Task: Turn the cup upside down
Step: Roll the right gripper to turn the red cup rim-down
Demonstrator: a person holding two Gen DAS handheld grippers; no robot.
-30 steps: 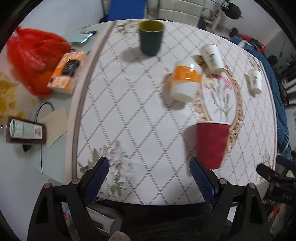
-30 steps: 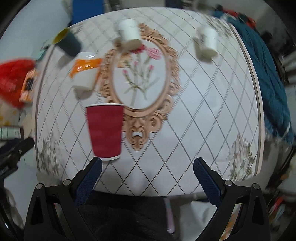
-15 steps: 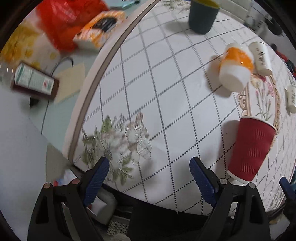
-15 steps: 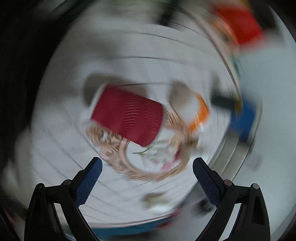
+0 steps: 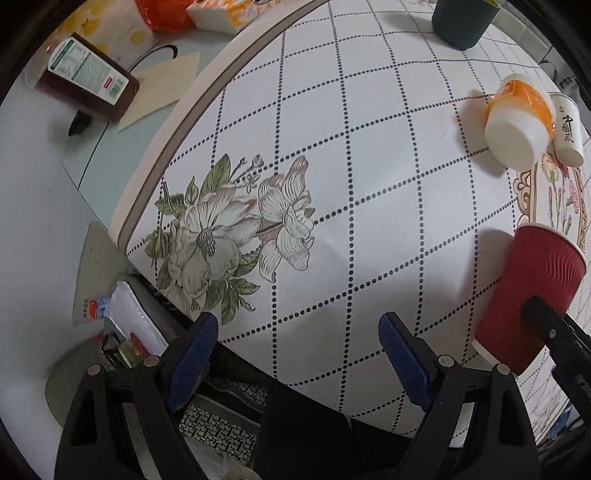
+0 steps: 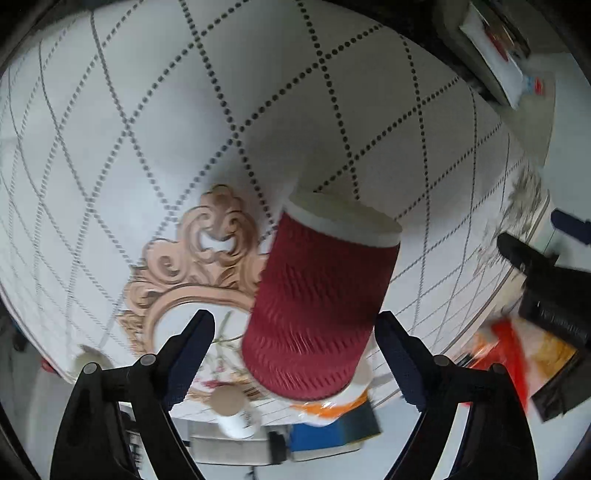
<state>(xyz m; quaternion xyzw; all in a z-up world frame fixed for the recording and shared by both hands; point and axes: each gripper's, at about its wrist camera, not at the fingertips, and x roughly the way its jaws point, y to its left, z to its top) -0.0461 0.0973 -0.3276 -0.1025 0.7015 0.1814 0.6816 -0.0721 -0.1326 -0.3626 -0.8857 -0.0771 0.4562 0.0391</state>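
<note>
A red ribbed paper cup [image 5: 532, 295] stands on the patterned tablecloth at the right edge of the left wrist view. In the right wrist view, which is rolled upside down, the red cup [image 6: 317, 306] fills the gap between my open right gripper's [image 6: 295, 332] fingers, which sit either side of it with a small gap. One right finger [image 5: 543, 317] shows against the cup in the left wrist view. My left gripper [image 5: 299, 339] is open and empty over the table's near edge, left of the cup.
An orange-and-white cup [image 5: 521, 118] lies tipped, next to a small white cup [image 5: 569, 133]. A dark green cup [image 5: 461, 22] stands at the back. A brown bottle [image 5: 85, 77], papers and a red bag lie left of the cloth. Boxes sit below the table edge.
My right gripper has rolled upside down and closed in on the red cup, which now sits between its fingers. My left gripper has swung left and lower, toward the table's near edge.
</note>
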